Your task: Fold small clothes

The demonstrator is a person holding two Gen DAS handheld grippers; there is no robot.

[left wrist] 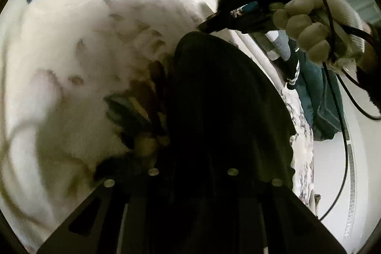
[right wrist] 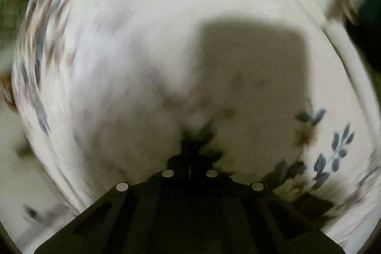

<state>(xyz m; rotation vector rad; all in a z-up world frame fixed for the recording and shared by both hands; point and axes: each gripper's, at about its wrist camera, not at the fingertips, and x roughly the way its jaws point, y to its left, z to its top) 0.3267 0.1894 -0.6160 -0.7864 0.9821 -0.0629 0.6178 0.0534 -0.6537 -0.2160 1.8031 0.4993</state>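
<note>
A black garment (left wrist: 223,106) hangs in front of the left wrist camera, above the white floral bedspread (left wrist: 90,16). It covers my left gripper's fingers, so the left jaws are hidden. My right gripper (left wrist: 204,26), held in a gloved hand (left wrist: 307,27), pinches the garment's top edge with its fingers together. In the right wrist view the right gripper (right wrist: 190,146) looks shut, and only a dark tip shows against the blurred bedspread (right wrist: 119,63). A square shadow (right wrist: 254,58) falls on the bedspread.
Blue jeans (left wrist: 321,97) and a black-and-white item (left wrist: 293,70) lie at the bed's right edge. A grey-and-white sock (left wrist: 281,42) lies behind the hand. A black cable (left wrist: 343,97) loops from the right gripper.
</note>
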